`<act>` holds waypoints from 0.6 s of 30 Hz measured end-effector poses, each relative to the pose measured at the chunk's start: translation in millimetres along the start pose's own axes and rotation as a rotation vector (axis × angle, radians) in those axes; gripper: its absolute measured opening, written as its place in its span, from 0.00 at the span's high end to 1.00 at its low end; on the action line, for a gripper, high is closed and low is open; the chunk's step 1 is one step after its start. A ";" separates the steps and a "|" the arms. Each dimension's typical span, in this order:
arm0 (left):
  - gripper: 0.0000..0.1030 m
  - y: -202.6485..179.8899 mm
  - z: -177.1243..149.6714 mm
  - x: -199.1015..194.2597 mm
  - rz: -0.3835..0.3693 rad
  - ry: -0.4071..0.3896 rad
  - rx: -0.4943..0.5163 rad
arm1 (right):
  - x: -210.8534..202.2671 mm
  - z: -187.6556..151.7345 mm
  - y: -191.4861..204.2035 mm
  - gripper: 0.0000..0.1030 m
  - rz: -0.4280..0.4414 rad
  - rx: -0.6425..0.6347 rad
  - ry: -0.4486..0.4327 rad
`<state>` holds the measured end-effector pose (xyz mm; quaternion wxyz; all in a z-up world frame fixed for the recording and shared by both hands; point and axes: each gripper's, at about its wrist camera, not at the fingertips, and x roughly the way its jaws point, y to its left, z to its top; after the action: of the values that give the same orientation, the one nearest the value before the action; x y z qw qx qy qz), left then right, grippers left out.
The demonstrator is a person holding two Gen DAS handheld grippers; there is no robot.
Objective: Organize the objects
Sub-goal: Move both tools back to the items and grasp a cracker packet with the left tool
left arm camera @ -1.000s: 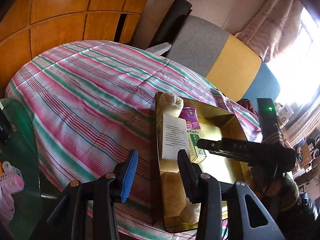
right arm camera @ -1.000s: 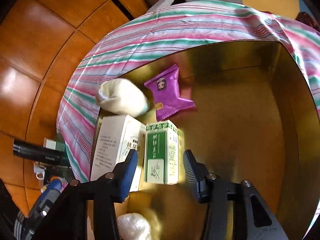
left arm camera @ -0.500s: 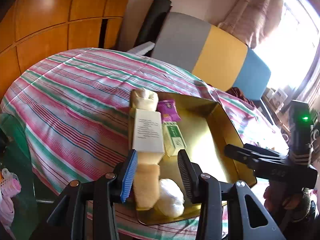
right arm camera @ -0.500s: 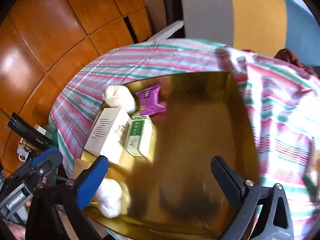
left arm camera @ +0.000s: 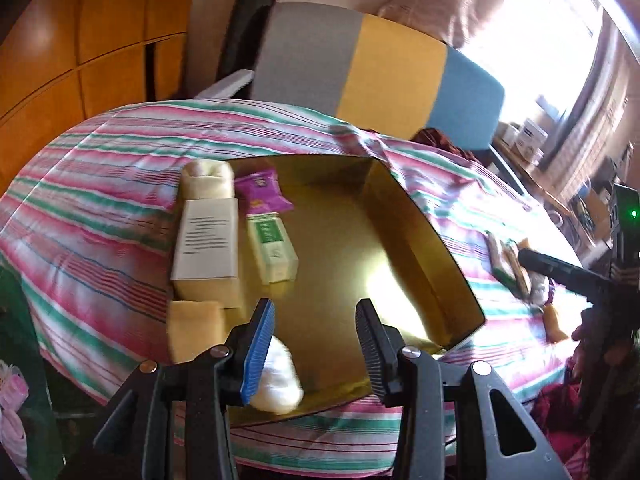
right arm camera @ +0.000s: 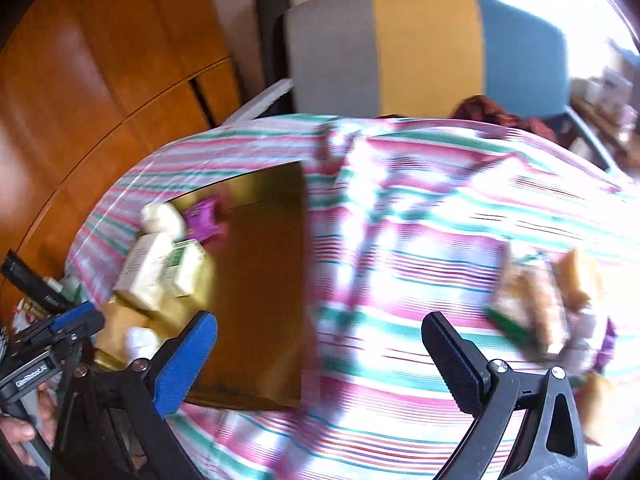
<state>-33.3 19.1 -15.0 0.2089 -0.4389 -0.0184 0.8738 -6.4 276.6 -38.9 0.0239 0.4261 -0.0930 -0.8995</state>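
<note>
A gold tray [left arm camera: 420, 236] is sitting on a striped cloth [left arm camera: 100, 184], and the sorted items are lying along its left side. A cream roll [left arm camera: 208, 180] is resting at the far corner, with a purple packet [left arm camera: 262, 192] beside it. A white box [left arm camera: 208, 240] and a green box [left arm camera: 272, 250] are lying side by side nearer in, then a yellow block [left arm camera: 196, 328] and a white ball [left arm camera: 280, 380]. The left gripper [left arm camera: 316, 344] is hovering over the tray's near end, jaws partly apart and gripping nothing. The right gripper [right arm camera: 320, 356] is hanging over bare cloth to the right of the tray, jaws spread wide and empty. A blurred pile of packets [right arm camera: 536, 304] is lying on the cloth, right of that gripper.
</note>
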 end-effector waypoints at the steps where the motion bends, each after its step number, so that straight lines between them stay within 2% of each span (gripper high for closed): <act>1: 0.59 -6.0 0.1 2.2 -0.013 0.009 0.013 | -5.4 -0.6 -13.3 0.00 -0.021 0.018 -0.005; 7: 0.59 -38.1 2.0 13.5 -0.066 0.052 0.068 | -42.3 -4.1 -104.0 0.00 -0.187 0.140 -0.054; 11: 0.59 -66.7 7.0 19.2 -0.110 0.068 0.127 | -68.2 -13.6 -178.4 0.00 -0.303 0.319 -0.117; 15: 0.59 -101.5 10.0 26.2 -0.137 0.084 0.202 | -84.7 -37.7 -245.8 0.00 -0.389 0.520 -0.179; 17: 0.59 -120.5 10.4 33.9 -0.158 0.104 0.233 | -87.3 -55.9 -272.4 0.00 -0.374 0.655 -0.191; 18: 0.59 -128.7 10.8 38.2 -0.170 0.113 0.241 | -88.5 -62.6 -284.5 0.00 -0.331 0.734 -0.194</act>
<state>-16.9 152.6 -9.6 0.3338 -0.4558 0.0614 0.8228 108.4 557.5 -63.7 -0.2835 0.3286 -0.3399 -0.8343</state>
